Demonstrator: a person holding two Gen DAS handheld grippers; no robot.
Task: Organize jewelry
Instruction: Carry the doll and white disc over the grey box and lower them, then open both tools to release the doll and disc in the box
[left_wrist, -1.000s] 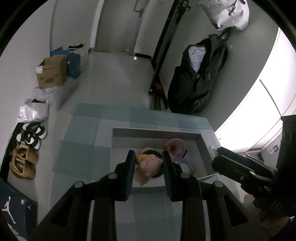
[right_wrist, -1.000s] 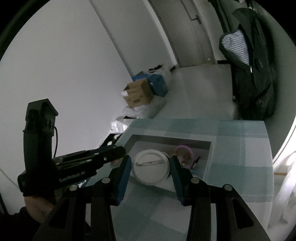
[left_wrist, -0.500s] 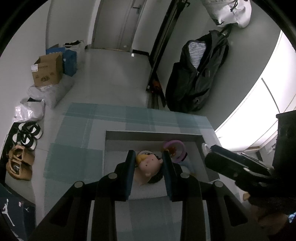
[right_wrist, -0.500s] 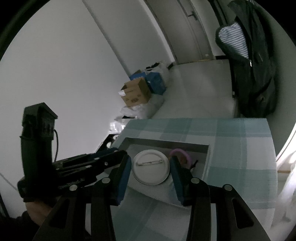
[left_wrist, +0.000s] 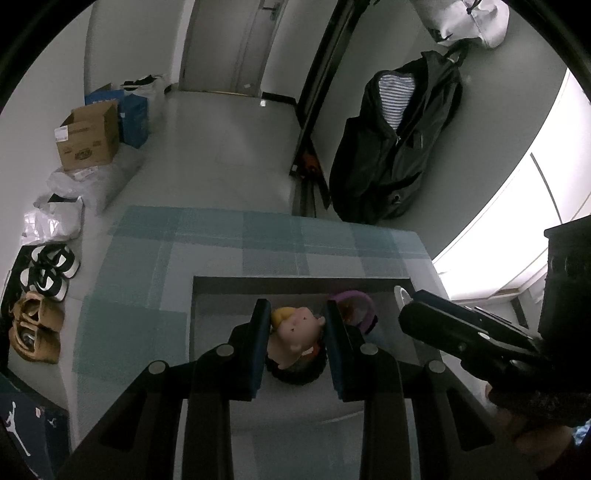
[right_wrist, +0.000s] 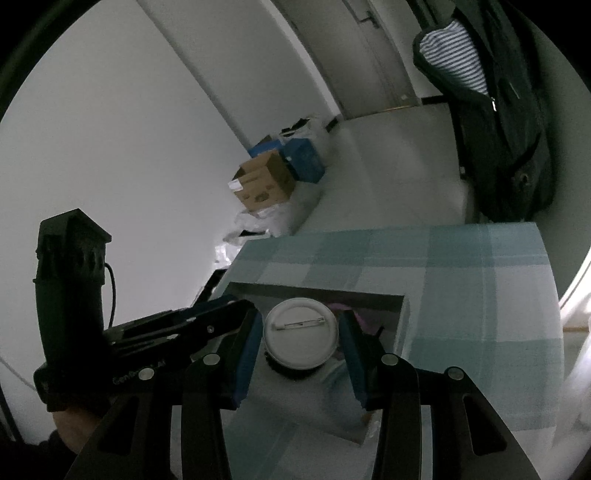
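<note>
Left wrist view: your left gripper (left_wrist: 295, 325) clenched on a doll-face charm (left_wrist: 297, 334), held over the near part of the grey box (left_wrist: 295, 282).
Right wrist view: your right gripper (right_wrist: 301, 332) grasping a white pin badge (right_wrist: 301, 334), pin side up, above the box (right_wrist: 314, 290).
Box contents: purple ring (left_wrist: 356, 308) at far right.
Table: checked cloth (left_wrist: 258, 236) under the box.

Teal plaid cloth (left_wrist: 207, 236), white badge (right_wrist: 301, 334)
</note>
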